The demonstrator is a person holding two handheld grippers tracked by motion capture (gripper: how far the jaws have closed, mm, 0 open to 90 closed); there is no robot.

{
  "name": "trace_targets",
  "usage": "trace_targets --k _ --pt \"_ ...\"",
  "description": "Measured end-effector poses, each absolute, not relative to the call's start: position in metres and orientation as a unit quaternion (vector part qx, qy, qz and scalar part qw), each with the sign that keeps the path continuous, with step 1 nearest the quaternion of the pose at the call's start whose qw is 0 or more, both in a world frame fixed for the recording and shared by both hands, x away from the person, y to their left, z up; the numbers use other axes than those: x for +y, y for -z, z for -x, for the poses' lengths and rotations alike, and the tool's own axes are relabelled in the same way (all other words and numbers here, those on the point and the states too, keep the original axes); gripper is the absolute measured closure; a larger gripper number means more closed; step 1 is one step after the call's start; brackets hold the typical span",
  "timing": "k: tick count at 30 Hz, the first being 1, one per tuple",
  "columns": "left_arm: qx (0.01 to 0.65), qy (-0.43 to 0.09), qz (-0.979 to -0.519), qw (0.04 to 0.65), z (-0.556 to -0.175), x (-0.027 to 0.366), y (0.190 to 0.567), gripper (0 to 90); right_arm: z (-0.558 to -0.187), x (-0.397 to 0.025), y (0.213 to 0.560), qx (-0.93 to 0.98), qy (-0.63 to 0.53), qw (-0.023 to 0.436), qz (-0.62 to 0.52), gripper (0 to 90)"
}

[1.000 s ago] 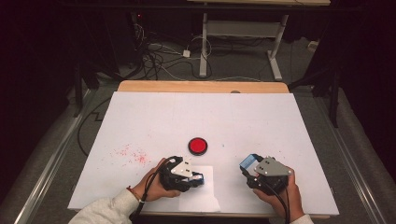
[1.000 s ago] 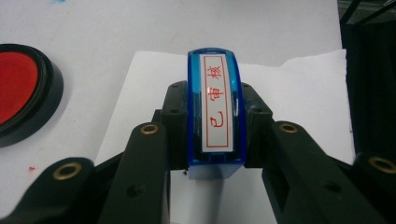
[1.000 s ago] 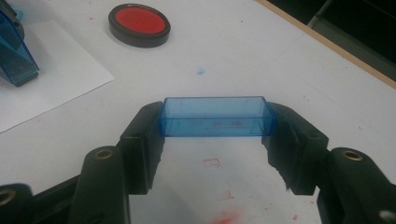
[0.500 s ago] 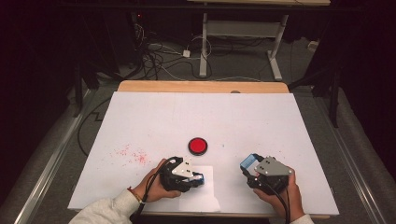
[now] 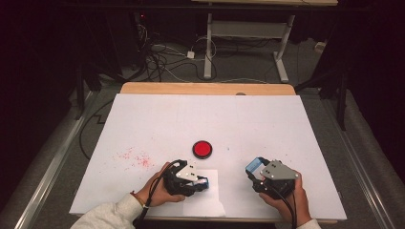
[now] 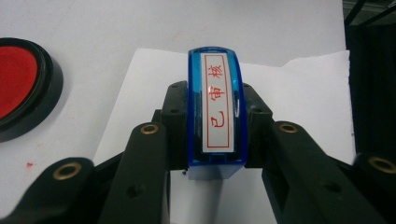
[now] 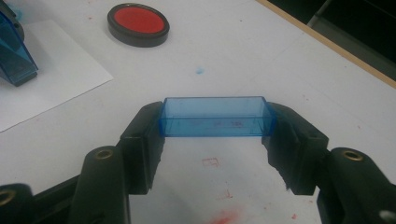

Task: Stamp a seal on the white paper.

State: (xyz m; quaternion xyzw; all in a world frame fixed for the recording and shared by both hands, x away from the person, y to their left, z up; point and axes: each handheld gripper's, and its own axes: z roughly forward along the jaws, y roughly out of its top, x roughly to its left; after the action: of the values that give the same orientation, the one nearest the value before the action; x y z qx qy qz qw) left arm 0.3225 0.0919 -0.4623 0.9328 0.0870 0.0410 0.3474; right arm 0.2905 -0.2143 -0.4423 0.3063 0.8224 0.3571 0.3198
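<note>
- White board (image 5: 157, 119) is covering the table, with a wooden strip along its far edge and dark floor and cables lying beyond.
- Nearest the person, the left hand (image 5: 160, 188) is holding the left gripper (image 5: 203, 182) low over a sheet of paper (image 5: 210, 198) at the near edge — its jaws are clamping a blue stamp (image 6: 215, 116), whose label of red characters is facing the camera in the left gripper view.
- To the right, the right hand (image 5: 291, 200) is keeping the right gripper (image 7: 215, 135) just above bare board, jaws closed on the ends of a clear blue cap (image 7: 215, 116), probably the stamp's cover.
- Judging by this, the stamping step is in hand: the stamp is uncapped and poised over the paper. Next comes a straight, even press down — or inking first.
- Farther out, a red ink pad (image 5: 202, 149) is sitting just beyond the paper, between the grippers.
- Red specks (image 5: 133, 157) are dotting the board to the left.
</note>
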Motion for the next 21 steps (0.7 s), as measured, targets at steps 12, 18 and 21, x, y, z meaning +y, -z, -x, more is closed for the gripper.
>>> trace_targets --k 12,18,21 --pt "0.087 -0.043 -0.933 0.346 -0.3220 0.0916 0.4628 67.7 -0.2904 -0.2139 0.4427 0.823 -0.357 0.318 -0.305 40.4" --pt "0.089 -0.042 -0.932 0.348 -0.3223 0.0919 0.4629 67.7 -0.2902 -0.2137 0.4426 0.824 -0.358 0.317 -0.304 40.4" --pt "0.088 -0.048 -0.934 0.344 -0.3203 0.0909 0.4619 67.6 -0.2899 -0.2140 0.4423 0.824 -0.358 0.317 -0.304 40.4"
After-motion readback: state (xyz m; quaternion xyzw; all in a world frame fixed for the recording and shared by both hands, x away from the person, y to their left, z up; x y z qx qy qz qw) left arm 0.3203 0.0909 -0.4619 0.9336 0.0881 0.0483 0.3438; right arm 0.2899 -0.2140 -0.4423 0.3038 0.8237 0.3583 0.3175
